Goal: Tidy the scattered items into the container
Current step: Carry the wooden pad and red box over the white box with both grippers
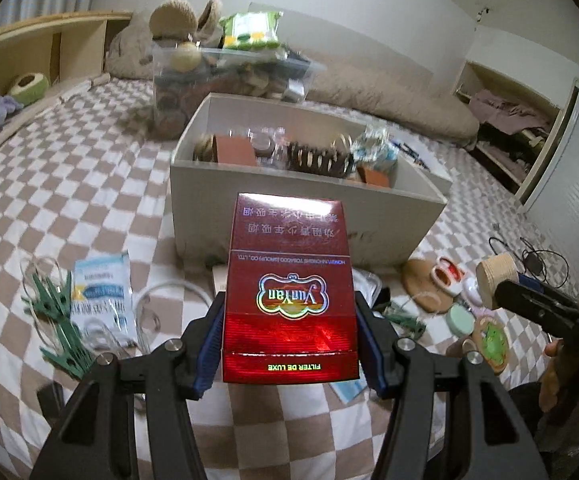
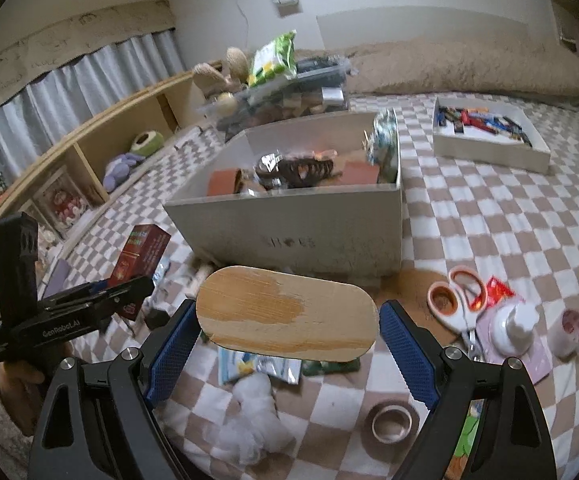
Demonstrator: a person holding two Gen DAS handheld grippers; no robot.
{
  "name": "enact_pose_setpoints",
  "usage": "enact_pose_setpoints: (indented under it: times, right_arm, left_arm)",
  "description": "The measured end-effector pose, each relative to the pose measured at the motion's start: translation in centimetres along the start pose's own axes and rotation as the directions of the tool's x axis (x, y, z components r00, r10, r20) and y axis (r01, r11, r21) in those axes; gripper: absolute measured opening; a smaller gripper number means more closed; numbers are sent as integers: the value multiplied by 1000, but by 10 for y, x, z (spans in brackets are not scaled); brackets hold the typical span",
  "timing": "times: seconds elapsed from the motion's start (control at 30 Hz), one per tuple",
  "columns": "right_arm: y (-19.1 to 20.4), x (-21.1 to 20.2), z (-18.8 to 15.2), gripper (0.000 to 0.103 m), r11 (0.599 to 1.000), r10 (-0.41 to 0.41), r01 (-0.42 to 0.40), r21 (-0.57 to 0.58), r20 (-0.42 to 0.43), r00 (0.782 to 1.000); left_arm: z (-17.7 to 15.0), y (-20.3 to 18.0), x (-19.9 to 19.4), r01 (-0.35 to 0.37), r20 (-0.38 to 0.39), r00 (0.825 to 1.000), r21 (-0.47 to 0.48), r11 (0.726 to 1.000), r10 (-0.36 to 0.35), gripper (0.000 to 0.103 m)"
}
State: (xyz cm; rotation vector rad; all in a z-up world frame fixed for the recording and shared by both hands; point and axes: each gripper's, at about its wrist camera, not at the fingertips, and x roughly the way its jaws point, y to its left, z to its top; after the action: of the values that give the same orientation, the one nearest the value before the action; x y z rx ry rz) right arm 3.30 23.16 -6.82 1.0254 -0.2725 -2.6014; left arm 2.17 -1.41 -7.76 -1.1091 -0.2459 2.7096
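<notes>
We are holding a red cigarette pack (image 1: 291,292) in the left gripper (image 1: 289,340), jaws closed against its two long sides so it is standing lengthwise out in front of us, just short of the grey box (image 1: 309,216) on the checkered bed (image 1: 69,184). Its print is reading upside down to us: "YunYan", "FILTER DE LUXE", and a fine line ending "TOBACCO (GROUP) CO., LTD", plus Chinese lettering.

In the right gripper (image 2: 287,320) we are carrying a wooden oval board (image 2: 287,316) flat between the jaws; the left pad is touching its end, but on the right a sliver of gap is showing, so we cannot tell how firmly it is gripped. It too is hanging just before the grey box, which we judge is the container, already holding several things. The left gripper's body is reading "GenRobot.AI". Scissors (image 2: 455,300) and a tape roll (image 2: 391,424) are lying near the box, still scattered.
</notes>
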Motion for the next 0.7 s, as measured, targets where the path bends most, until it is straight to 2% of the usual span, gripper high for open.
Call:
enact_pose_setpoints:
  times: [0.3,0.7]
  right_arm:
    - [9,-14,49,90,1000,12,-11,-11,109,994]
    - [20,-13,101,90,999,37,-33,-24,179,983]
  left_arm:
    - [47,-6,-17,4,106,994,34,999,-8,58]
    - [103,-24,-26,45,200,978,59,997,-56,58]
